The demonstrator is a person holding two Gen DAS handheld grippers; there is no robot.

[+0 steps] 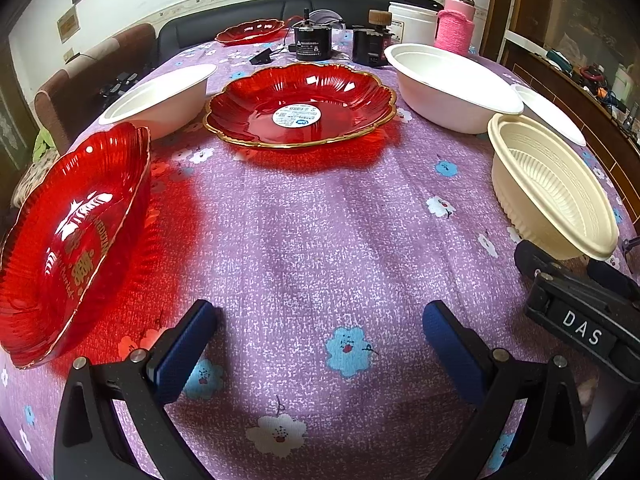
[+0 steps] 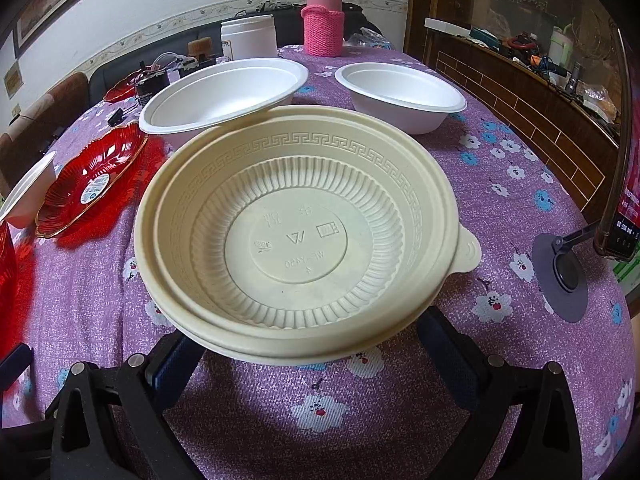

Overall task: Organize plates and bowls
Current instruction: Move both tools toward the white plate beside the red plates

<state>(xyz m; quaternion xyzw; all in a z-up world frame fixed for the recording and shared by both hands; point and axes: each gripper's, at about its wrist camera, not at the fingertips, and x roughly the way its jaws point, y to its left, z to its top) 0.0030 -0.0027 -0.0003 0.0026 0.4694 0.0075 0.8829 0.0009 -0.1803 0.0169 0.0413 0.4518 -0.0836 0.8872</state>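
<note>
A cream ribbed bowl (image 2: 296,236) sits on the purple tablecloth right in front of my right gripper (image 2: 308,356), which is open with its blue-padded fingers under the bowl's near rim. The bowl also shows in the left wrist view (image 1: 556,188). My left gripper (image 1: 320,340) is open and empty above bare cloth. A red plate (image 1: 68,240) lies at its left. A second red plate with gold rim (image 1: 300,104) sits ahead. White bowls stand at the left (image 1: 160,96), the right (image 1: 452,88) and the far right (image 2: 400,96).
A third red plate (image 1: 252,32), black devices (image 1: 312,42), a white tub (image 1: 412,20) and a pink-sleeved bottle (image 1: 456,28) stand at the table's far end. A phone on a stand (image 2: 616,216) is at the right edge. A wooden cabinet runs along the right.
</note>
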